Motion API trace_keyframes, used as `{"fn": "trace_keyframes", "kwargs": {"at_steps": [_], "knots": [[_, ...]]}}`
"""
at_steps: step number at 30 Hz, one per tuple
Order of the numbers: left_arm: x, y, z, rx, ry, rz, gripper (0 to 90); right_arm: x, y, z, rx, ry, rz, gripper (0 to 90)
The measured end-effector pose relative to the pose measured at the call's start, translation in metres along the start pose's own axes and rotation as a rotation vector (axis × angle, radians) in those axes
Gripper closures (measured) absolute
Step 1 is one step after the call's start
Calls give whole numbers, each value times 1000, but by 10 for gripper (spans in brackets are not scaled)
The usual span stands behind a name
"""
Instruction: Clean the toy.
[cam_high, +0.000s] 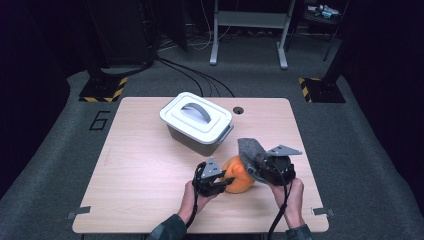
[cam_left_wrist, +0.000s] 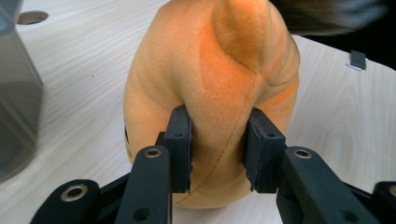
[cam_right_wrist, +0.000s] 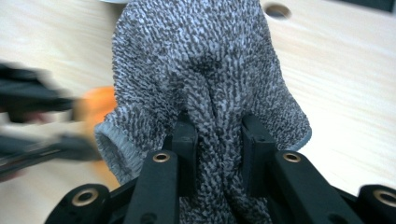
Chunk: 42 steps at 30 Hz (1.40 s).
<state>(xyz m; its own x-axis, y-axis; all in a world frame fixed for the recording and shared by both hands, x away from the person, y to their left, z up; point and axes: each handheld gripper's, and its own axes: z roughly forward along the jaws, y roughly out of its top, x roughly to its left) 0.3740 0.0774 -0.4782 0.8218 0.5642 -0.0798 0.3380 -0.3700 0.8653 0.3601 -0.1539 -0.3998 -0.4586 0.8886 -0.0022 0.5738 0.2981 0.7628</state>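
Behind toy: lidded grey bin (cam_high: 198, 125). Left hand-held gripper (cam_left_wrist: 215, 149) pinches orange plush toy (cam_left_wrist: 210, 93); right hand-held gripper (cam_right_wrist: 217, 154) clamps grey glove (cam_right_wrist: 201, 70).

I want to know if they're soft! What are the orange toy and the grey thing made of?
The orange toy looks like soft plush: short fuzzy pile, stitched seams, and it dents between the left gripper's fingers. The grey thing looks like a knitted fabric glove, speckled and bumpy, bunching into folds in the right gripper. Both probably feel soft.

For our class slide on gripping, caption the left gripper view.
Left gripper pinches a fold of the orange plush toy on the wooden table.
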Motion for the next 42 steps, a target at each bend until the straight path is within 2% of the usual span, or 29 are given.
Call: {"fn": "trace_keyframes", "kwargs": {"at_steps": [4, 7, 9, 11, 13, 16, 18, 21, 22, 23, 24, 25, 27, 29, 31, 32, 34, 36, 37, 40, 42], "knots": [[2, 4, 2, 11, -5, -8, 663, 32, -1, -6, -7, 8, -99, 709], [2, 4, 3, 14, -2, -5, 669, 47, -4, 5, 29, -50, -162, 711], [2, 4, 2, 14, -4, -16, 673, 43, -5, 11, 37, -72, -141, 715], [2, 4, 2, 15, 1, -10, 675, 30, -4, 16, 41, -60, -102, 715], [2, 3, 3, 11, -3, -15, 676, 17, -5, 22, 55, -89, -66, 716], [3, 3, 3, 12, -8, -13, 676, -4, -10, 33, 87, -105, 2, 717], [2, 2, 3, 6, -6, -16, 676, -15, -13, 39, 102, -81, 54, 716], [2, 1, 3, 5, -11, -21, 675, -23, -13, 42, 128, -85, 68, 713], [3, 0, 2, 6, -14, -20, 675, -25, -12, 40, 122, -101, 61, 712], [4, 0, 1, 2, -14, -16, 675, -22, -10, 35, 116, -107, 56, 712], [4, -1, 0, 5, -18, -21, 674, -20, -7, 29, 85, -115, 47, 712], [4, -2, 0, 5, -22, -21, 674, -15, -4, 20, 37, -107, 18, 713], [4, -2, -1, 9, -22, -12, 674, -6, 0, 13, 4, -88, -8, 713], [3, -2, -2, 15, -24, -2, 672, 7, 4, 18, 46, -77, -52, 713], [4, -2, -3, 18, -20, -6, 661, 9, 0, 28, 70, -71, -49, 716], [5, -1, -3, 26, -29, -13, 649, 8, -3, 31, 63, -66, -38, 717], [6, 2, -5, 38, -33, -37, 577, 8, -4, 31, 56, -56, -31, 718], [6, 4, -6, 42, -24, -49, 433, 9, -5, 31, 55, -56, -29, 720], [5, 7, -8, 38, -14, -51, 433, 9, -5, 30, 57, -57, -34, 721], [0, 13, -10, 23, 25, -36, 337, 10, -8, 29, 50, -63, -38, 721], [-1, 15, -8, 8, 18, -52, 304, 11, -9, 29, 47, -56, -34, 721]]}}
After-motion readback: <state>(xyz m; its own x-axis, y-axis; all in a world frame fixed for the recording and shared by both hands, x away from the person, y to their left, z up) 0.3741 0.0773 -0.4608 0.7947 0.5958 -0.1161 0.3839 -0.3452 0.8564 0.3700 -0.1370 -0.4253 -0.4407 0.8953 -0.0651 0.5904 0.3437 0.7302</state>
